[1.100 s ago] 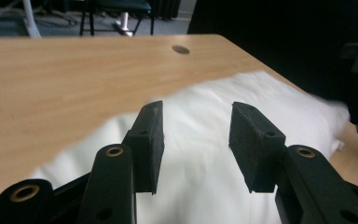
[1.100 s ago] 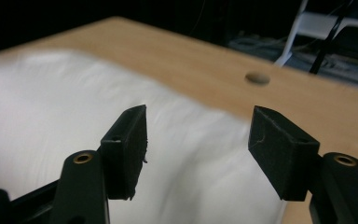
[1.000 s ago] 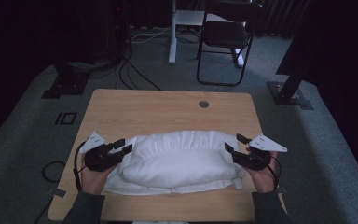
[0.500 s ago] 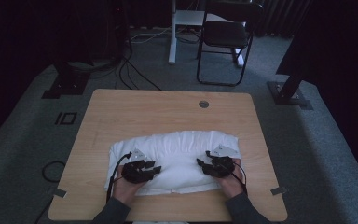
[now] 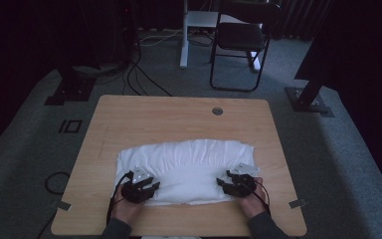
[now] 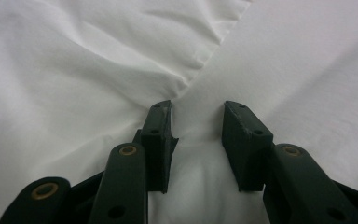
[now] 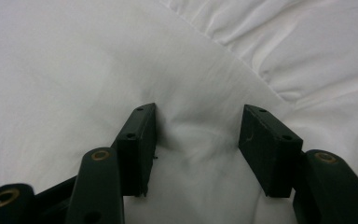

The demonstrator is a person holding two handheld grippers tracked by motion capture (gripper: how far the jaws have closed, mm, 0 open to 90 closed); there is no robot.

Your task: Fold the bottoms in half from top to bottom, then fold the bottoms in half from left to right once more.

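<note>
Since the earlier frames both hands have come down and inward from the two ends of the white pillowcase, which has gone from a puffed heap to a flatter rectangle on the wooden table. The left gripper and the right gripper now sit low on the cloth's near edge, one toward each near corner.

In the left gripper view the jaws have just been closing; they stand part-way in, with a raised fold of fabric bunched between them and a gap left on each side, so the pads do not yet pinch it. In the right gripper view the jaws stand wider, straddling a soft hump of the pillowcase without pressing it.

The risk, as I judge it, is an uneven grab. The left jaws sit just short of a seam where two layers meet, and closing there may catch one layer alone, so the cloth twists on lifting. The right jaws may slide off their shallow hump and close on nothing, dragging wrinkles into the flattened cloth.
</note>
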